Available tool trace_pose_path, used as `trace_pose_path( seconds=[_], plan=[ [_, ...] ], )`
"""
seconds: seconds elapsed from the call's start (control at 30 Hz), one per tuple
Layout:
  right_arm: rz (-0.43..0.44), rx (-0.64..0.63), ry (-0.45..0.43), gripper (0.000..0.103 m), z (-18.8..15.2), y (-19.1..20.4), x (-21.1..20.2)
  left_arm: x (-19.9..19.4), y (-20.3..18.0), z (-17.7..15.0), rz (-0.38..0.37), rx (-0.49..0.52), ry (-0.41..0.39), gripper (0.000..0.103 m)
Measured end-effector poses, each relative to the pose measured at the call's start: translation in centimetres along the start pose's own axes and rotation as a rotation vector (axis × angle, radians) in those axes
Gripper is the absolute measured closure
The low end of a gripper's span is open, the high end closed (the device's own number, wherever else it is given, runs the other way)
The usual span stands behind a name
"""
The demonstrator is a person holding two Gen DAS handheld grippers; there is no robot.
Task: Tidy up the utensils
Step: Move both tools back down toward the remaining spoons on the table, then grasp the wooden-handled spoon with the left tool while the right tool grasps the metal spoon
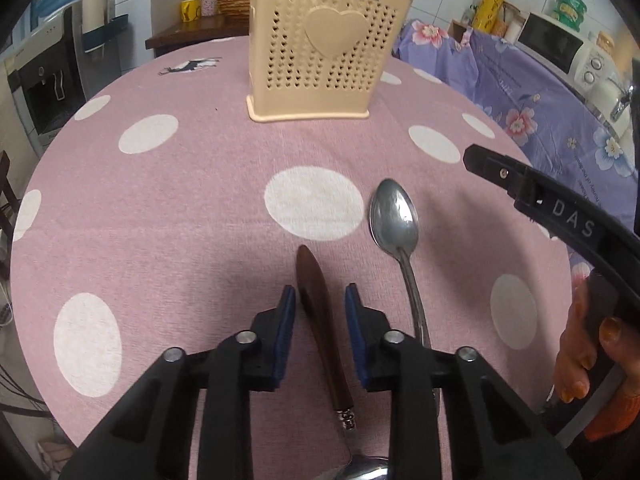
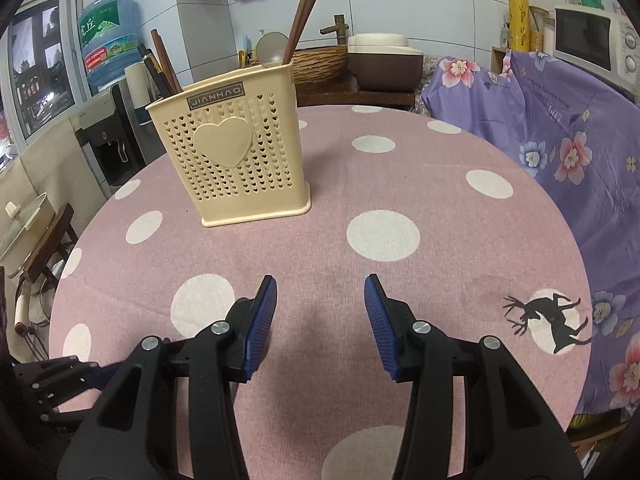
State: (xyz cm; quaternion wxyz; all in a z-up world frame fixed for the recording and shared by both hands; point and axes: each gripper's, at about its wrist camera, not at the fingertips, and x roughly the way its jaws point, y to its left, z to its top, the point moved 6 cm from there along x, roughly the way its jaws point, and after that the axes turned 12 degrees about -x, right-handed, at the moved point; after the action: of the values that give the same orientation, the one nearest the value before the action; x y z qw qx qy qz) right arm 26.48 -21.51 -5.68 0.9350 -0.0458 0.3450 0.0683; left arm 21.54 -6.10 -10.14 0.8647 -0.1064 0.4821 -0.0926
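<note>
A cream perforated utensil holder (image 1: pixel 320 56) with a heart stands at the far side of the pink dotted table; the right wrist view shows it (image 2: pixel 236 160) holding chopsticks (image 2: pixel 300 16) and a ladle. A spoon with a brown wooden handle (image 1: pixel 320 320) lies between the fingers of my open left gripper (image 1: pixel 320 300), the pads apart from it on both sides. Its metal bowl (image 1: pixel 360 472) shows at the bottom edge. An all-metal spoon (image 1: pixel 396 220) lies just to the right. My right gripper (image 2: pixel 320 292) is open and empty above bare cloth.
The pink tablecloth (image 1: pixel 180 208) has white dots. The right gripper's black body (image 1: pixel 560 208) and the hand holding it sit at the right of the left wrist view. A purple flowered cloth (image 2: pixel 560 140), a microwave (image 2: pixel 592 40) and a water dispenser (image 2: pixel 108 136) surround the table.
</note>
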Motion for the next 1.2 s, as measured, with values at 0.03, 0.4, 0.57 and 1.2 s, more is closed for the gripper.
trace_pose_path(
  seconds=[0.03, 0.4, 0.57, 1.2],
  plan=[
    [0.002, -0.001, 0.001, 0.056, 0.0, 0.1, 0.0, 0.1, 0.0, 0.0, 0.005, 0.001, -0.002, 0.080],
    [0.020, -0.011, 0.039, 0.056, -0.5, 1.4, 0.4, 0.8, 0.1, 1.3, 0.033, 0.017, -0.026, 0.085],
    [0.051, 0.012, 0.094, 0.056, -1.4, 2.1, 1.2, 1.1, 1.3, 2.5, 0.048, 0.005, -0.036, 0.086],
    [0.050, 0.018, 0.227, 0.051, -2.3, 7.0, 4.5, 1.3, 5.9, 5.7, 0.056, -0.075, -0.045, 0.086]
  ],
)
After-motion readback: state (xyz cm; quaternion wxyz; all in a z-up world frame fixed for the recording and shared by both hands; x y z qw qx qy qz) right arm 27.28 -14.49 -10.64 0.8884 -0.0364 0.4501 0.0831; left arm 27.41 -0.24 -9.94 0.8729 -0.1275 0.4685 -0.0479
